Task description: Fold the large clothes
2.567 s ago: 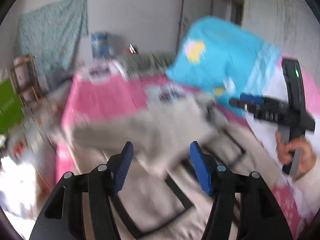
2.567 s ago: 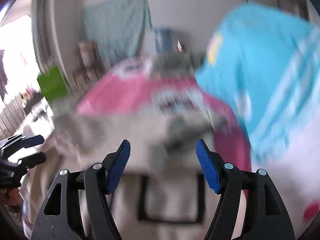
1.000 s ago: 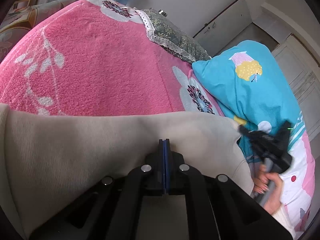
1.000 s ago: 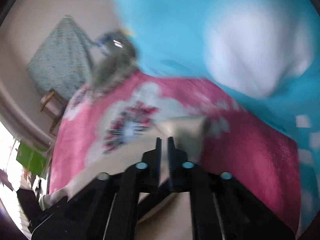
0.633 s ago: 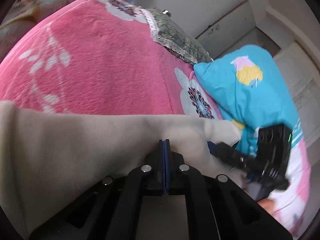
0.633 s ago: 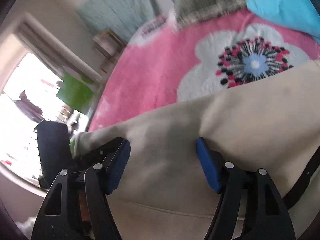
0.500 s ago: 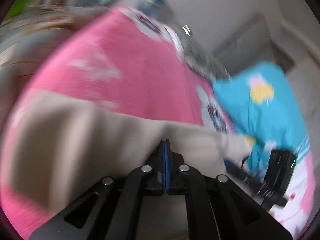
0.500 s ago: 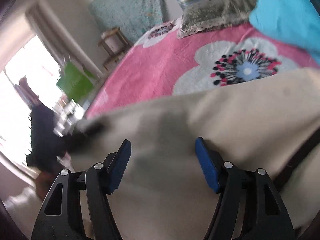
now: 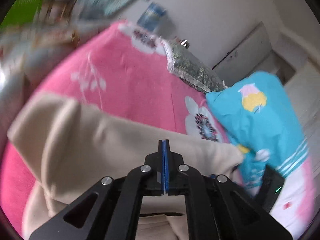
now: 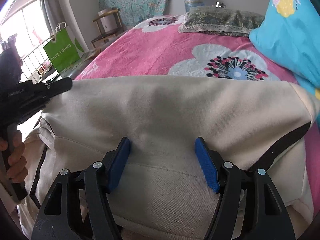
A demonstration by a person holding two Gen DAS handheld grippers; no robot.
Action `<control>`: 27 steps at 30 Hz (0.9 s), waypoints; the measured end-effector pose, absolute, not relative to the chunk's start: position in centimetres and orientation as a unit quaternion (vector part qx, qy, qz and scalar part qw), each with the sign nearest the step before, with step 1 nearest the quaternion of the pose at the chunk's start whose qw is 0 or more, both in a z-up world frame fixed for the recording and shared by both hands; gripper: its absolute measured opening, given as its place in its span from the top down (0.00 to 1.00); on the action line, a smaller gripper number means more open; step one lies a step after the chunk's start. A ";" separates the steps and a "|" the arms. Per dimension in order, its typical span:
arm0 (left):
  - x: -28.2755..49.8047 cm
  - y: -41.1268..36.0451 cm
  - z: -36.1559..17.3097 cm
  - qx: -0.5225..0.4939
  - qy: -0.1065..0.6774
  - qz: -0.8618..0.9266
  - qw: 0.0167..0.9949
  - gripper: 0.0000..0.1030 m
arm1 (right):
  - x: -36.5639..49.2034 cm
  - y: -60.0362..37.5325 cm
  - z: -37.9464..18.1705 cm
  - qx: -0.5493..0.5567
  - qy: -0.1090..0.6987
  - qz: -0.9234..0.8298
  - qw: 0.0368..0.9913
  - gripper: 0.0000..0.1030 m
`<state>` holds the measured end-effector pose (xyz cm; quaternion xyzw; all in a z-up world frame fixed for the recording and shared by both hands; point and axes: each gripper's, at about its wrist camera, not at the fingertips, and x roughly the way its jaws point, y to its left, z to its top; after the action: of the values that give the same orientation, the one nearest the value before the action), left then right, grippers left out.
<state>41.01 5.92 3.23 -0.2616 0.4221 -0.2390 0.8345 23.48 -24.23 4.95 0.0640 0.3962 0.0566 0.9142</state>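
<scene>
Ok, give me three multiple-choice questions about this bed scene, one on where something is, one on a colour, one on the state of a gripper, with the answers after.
1. Where does the beige garment lie?
A. on the pink blanket
B. on the floor
C. on a chair

2. What colour is the shopping bag beside the bed?
A. red
B. green
C. black

3. How does the right gripper stand?
A. shut on the blue pillow
B. shut on nothing
C. open over the garment

Answers: A, the pink flowered blanket shows around it; B, the bag is bright green; C, its blue pads stand apart, pressing nothing.
</scene>
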 end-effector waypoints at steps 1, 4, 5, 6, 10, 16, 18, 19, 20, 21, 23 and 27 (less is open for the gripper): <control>41.5 6.8 2.5 -0.286 0.432 -0.227 0.825 0.98 | 23.5 -24.2 4.9 0.062 0.395 0.057 0.915 0.38; 42.4 11.7 -0.4 -0.400 0.440 -0.222 0.773 0.97 | 23.5 -24.0 5.0 0.041 0.397 0.069 0.914 0.38; 42.4 13.4 -0.7 -0.414 0.436 -0.218 0.769 0.97 | 23.4 -24.0 5.0 0.036 0.399 0.075 0.913 0.38; 41.9 15.0 -0.1 -0.389 0.425 -0.185 0.796 0.97 | 23.5 -24.2 5.0 0.038 0.400 0.082 0.912 0.38; 41.1 19.7 -0.3 -0.369 0.428 -0.119 0.817 0.97 | 23.2 -24.2 4.7 0.038 0.387 0.087 0.917 0.38; 38.8 20.9 2.5 -0.345 0.369 -0.053 0.861 0.99 | 23.1 -24.2 4.6 0.039 0.381 0.090 0.919 0.38; 38.3 15.4 5.6 -0.195 0.342 -0.110 0.913 0.98 | 23.1 -24.3 4.6 0.041 0.380 0.092 0.919 0.37; 38.1 13.4 6.2 -0.153 0.336 -0.129 0.920 0.98 | 23.1 -24.3 4.6 0.041 0.381 0.092 0.919 0.37; 38.1 10.7 6.4 -0.117 0.343 -0.164 0.918 0.98 | 23.1 -24.3 4.6 0.039 0.381 0.092 0.919 0.37; 38.3 8.8 6.0 -0.107 0.358 -0.190 0.908 0.97 | 23.2 -24.3 4.7 0.038 0.386 0.090 0.917 0.37; 39.2 6.7 4.2 -0.112 0.413 -0.181 0.885 0.97 | 23.5 -24.3 5.2 0.030 0.406 0.094 0.909 0.37; 38.6 8.6 2.3 -0.139 0.449 -0.115 0.875 0.97 | 23.3 -24.3 6.8 0.012 0.453 0.094 0.886 0.37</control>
<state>38.57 8.58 2.27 -0.1391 0.4491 -0.1153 0.8750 23.25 -24.26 6.75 0.0120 0.4530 0.0941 0.8865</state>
